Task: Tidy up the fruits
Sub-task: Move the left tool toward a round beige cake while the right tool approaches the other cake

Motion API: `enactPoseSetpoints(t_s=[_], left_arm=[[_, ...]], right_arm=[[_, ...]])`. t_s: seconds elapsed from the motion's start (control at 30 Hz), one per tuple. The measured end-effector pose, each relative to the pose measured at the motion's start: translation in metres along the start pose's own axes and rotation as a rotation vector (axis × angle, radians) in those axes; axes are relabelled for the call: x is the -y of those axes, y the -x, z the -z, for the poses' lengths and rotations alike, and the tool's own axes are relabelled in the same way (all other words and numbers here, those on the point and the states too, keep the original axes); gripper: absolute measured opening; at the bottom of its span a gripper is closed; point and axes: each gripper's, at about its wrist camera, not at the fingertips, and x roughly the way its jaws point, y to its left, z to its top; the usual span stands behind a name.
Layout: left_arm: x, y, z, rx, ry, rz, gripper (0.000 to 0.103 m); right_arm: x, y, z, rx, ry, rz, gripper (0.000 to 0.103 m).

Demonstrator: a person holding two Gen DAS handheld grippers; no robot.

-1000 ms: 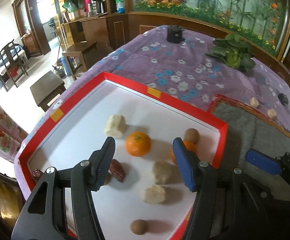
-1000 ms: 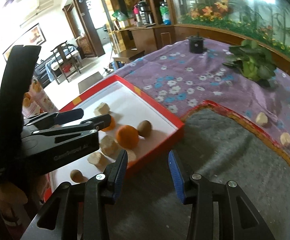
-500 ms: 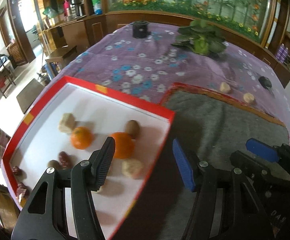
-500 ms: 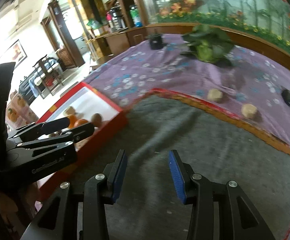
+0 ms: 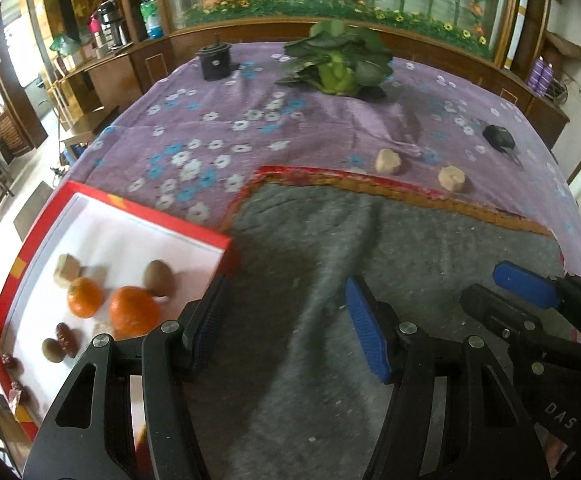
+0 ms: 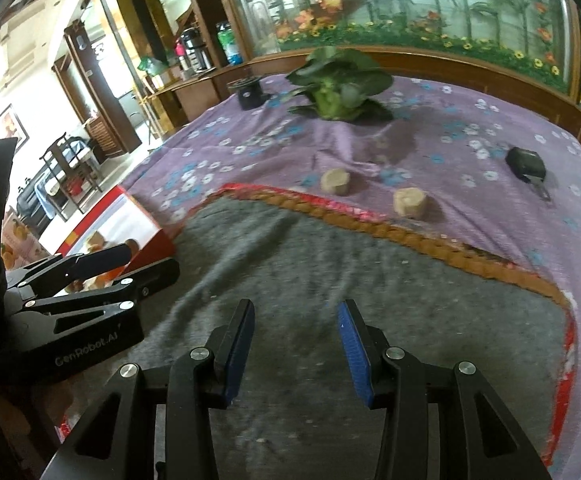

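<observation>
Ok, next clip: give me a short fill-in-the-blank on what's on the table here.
1. The red-rimmed tray holds ____ oranges.
2. Both the left gripper and the right gripper hold ____.
3. The two pale chunks outside the tray lie on the ____ floral cloth.
4. The leafy green vegetable lies ____ the tray.

Missing words: two; nothing; purple; outside

we see daylight flooding in from the room at the left, blowing out the floor and wall there, while a bright patch glares on the glass mural (image 6: 410,4) at top. the grey mat (image 5: 370,280) lies dim, with a soft diagonal shadow. edges bow and darken into black corners. the red tray (image 5: 30,264) and its fruit look slightly smeared.
</observation>
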Motion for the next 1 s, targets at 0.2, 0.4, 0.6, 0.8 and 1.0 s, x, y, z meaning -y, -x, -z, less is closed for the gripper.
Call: enactPoseSetpoints(t_s=[0.2,0.4,0.6,0.8,1.0], left_arm=[[0.019,-0.009,-0.011,-0.008,-0.026,0.016,0.060],[0.031,-0.023,-0.023,-0.031,-0.038,0.039,0.060],[0.037,-0.035,-0.038,-0.042,-0.040,0.055,0.060],[0.041,-0.039,-0.048,-0.041,-0.044,0.055,0.060],[0.044,-0.044,-0.061,-0.039,-0.054,0.071,0.060]], right_arm=[[0.021,0.001,-0.004,-0.005,-0.011,0.025,0.043],[0.041,-0.002,-0.011,-0.009,-0.027,0.043,0.043],[0.059,-0.008,-0.025,-0.008,-0.039,0.056,0.043],[0.073,-0.025,-0.047,0.004,-0.022,0.072,0.043],[0.082,-0.053,-0.069,-0.023,-0.010,0.082,0.043]])
